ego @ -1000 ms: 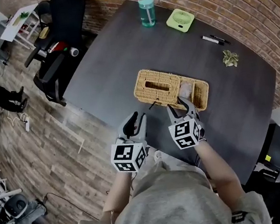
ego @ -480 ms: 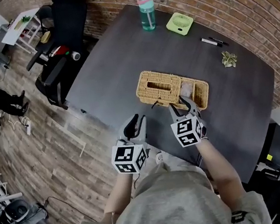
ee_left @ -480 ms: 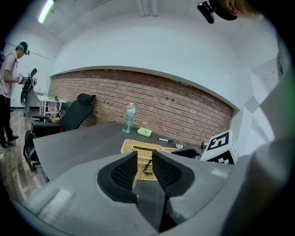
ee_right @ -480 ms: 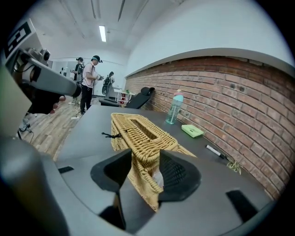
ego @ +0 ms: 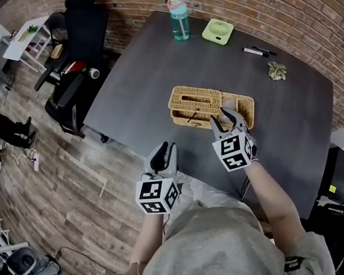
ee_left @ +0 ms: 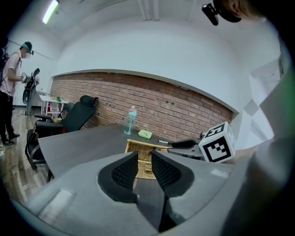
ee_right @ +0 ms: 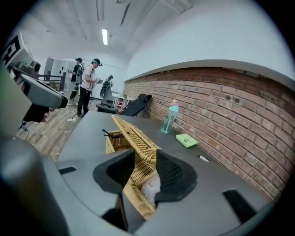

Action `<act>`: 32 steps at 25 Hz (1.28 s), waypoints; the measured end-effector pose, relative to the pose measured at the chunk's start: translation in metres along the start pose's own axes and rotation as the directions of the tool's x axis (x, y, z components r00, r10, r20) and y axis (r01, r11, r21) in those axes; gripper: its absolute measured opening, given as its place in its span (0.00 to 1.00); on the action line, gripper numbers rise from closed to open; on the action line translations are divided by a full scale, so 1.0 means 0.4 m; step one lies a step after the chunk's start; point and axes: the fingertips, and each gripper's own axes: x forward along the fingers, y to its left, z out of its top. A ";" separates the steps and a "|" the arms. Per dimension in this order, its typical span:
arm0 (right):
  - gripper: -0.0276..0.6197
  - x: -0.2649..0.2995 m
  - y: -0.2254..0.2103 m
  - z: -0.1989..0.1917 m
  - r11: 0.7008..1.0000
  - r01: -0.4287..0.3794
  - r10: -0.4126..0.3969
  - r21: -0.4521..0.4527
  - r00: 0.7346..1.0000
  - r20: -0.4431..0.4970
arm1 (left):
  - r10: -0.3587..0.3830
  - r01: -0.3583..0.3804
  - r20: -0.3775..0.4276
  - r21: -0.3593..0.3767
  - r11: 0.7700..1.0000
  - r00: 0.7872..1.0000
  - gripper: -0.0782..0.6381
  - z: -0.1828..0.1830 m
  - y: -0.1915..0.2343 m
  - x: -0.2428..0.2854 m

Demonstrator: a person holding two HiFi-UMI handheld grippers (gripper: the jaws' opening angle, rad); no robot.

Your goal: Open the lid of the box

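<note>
Frankly, the likeliest slip is at the rim. The right claw [ee_right: 146, 166] is closing around the raised edge of the lid [ee_right: 131, 133], and I cannot tell that its pads bite yet, so the rounded braid may squirt out and let the lid fall shut. The box [ego: 247, 113] looks light. With the left claw [ee_left: 144, 162] closing on nothing, apart from the box, a pull could drag or tip it. The box sits mid-worktop [ego: 151, 79]. It is straw-coloured woven wicker, its lid tilted up at the near end, with something white [ee_right: 150, 186] showing underneath.
</note>
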 end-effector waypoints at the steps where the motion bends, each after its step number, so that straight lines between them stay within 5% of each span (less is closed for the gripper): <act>1: 0.26 -0.001 -0.004 0.007 1.000 0.003 -0.003 0.001 1.000 0.003 | 0.001 -0.001 0.002 0.001 1.000 1.000 0.24 0.003 0.003 -0.003; 16: 0.23 0.009 -0.076 0.094 0.999 0.034 -0.035 0.019 0.998 0.054 | -0.015 0.015 -0.001 0.039 0.999 1.000 0.24 0.044 0.067 0.033; 32: 0.21 0.069 -0.176 0.166 0.997 -0.021 0.018 0.079 0.999 0.046 | -0.086 0.089 -0.048 0.062 0.994 0.995 0.24 0.086 0.091 0.142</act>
